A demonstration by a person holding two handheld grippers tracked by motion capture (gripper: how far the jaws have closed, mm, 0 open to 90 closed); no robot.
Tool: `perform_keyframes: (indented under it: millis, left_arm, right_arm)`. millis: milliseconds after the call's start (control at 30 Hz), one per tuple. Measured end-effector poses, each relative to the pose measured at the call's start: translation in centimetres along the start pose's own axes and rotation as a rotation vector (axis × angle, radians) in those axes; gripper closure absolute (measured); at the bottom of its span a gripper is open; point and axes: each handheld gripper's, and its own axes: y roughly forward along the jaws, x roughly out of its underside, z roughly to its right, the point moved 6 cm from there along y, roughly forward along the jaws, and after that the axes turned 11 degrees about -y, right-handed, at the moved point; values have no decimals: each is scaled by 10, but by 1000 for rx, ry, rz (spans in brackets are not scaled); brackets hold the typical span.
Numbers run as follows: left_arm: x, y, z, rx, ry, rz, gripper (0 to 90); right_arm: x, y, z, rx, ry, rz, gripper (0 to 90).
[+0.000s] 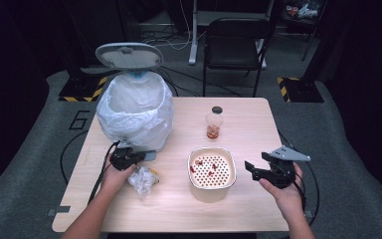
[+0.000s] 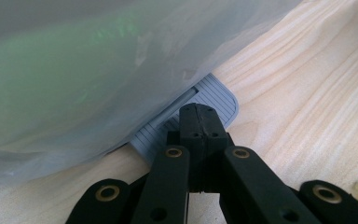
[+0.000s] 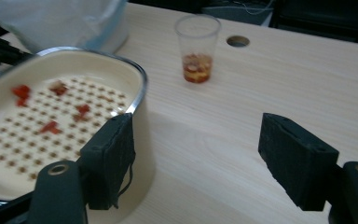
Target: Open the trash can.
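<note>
Our left gripper [image 2: 197, 122] has its fingers pressed together with nothing between them, their tips resting on or just above the ribbed grey pedal [image 2: 179, 122] that sticks out from under the bin [image 1: 135, 107]; we cannot tell whether they bear down on it. The pedal lies straight ahead of those fingers, its long side running across them, and the bin's white liner [image 2: 98, 65] bulges just over it. In the high view the lid [image 1: 129, 55] stands raised at the far side, and the liner's mouth is open; we see nothing inside it from here. A crumpled clear wrapper [image 1: 142, 180] lies on the tabletop [image 1: 248, 129] just beside our left hand, the nearer hand to it. Our right gripper [image 3: 205, 163] hangs with its fingers spread wide and empty, just right of the cream bowl [image 3: 140, 88], whose perforated insert [image 3: 51, 126] carries a few red scraps [image 3: 51, 127]. Beyond it, well apart, stands a clear cup [image 3: 197, 46] with reddish bits at its bottom. We judge the wrapper is meant for the open bin.
</note>
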Motion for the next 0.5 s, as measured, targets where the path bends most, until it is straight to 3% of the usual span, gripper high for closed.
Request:
perform_keyframes:
  millis: [167, 433, 500]
  left_arm:
    - [0, 0, 0, -1, -2, 0, 900]
    - [0, 0, 0, 0, -11, -1, 900]
    - [-1, 0, -3, -6, 29, 0, 900]
  right_arm:
    - [-27, 2, -29, -93, -60, 42, 212]
    - [-60, 15, -75, -182, -151, 61, 214]
    - [-64, 17, -85, -199, -158, 64, 212]
